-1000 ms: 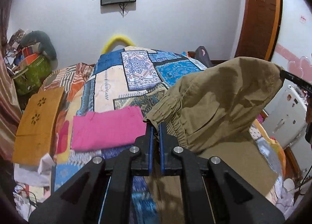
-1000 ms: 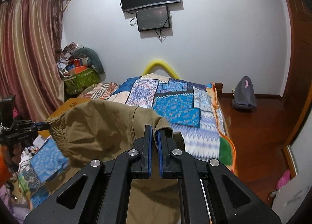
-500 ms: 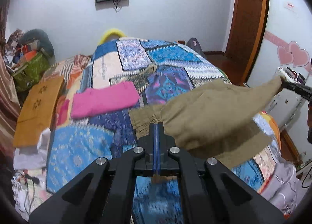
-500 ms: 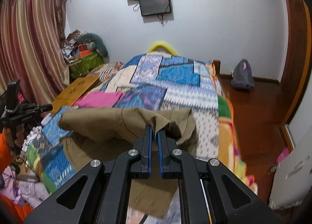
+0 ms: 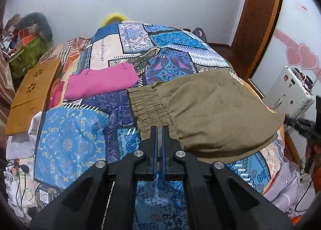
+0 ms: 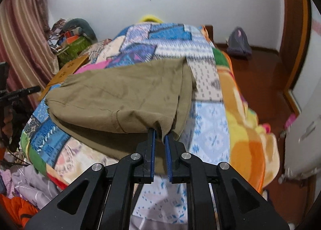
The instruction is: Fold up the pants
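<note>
Left gripper (image 5: 158,129) fingers pinch the olive pants (image 5: 202,109) waistband low over the quilt (image 5: 70,141); right gripper (image 6: 159,131) clamps the hem.

We see olive-brown pants (image 5: 206,113) spread across the patchwork bedspread, folded over on themselves. Their gathered elastic waistband (image 5: 146,103) lies flat, and the near edge droops slightly.

Matt olive cloth pants (image 5: 202,109) with gathered elastic waistband, printed patchwork cotton bedspread (image 5: 70,141), matt black plastic left gripper (image 5: 158,135), glossy wood door (image 5: 258,15)
</note>
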### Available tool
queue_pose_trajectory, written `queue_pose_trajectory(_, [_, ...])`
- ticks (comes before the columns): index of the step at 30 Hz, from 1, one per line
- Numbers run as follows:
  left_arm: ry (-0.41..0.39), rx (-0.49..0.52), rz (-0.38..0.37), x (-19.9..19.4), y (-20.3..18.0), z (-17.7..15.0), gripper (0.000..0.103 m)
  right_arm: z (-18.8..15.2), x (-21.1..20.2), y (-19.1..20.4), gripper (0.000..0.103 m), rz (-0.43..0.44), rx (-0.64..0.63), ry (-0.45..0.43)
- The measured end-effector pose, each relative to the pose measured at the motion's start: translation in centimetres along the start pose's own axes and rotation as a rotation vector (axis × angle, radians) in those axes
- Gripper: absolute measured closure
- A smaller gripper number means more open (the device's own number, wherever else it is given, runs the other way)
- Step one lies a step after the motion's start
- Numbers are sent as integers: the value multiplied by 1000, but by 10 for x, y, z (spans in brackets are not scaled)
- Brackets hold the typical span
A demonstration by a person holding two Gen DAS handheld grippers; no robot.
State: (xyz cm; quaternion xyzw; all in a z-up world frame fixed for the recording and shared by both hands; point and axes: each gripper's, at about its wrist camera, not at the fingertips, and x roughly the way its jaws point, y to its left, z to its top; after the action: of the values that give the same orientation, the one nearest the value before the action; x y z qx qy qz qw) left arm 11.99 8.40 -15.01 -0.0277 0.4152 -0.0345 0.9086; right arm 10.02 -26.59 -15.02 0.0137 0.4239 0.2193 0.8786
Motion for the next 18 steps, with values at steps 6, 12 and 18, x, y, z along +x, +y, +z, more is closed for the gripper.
queue_pose_trajectory(6, [19,15,7,15,-14,11,97,-11,0,-15,89,-87,33,76])
queue_pose_trajectory(12, [53,33,-13,37,-31,11,95,13,-17,-9,81,-72,49,-17])
queue_pose_trajectory(18, [93,40,-12,55,-43,-1,90,21,12,29,70,22,-14,-20])
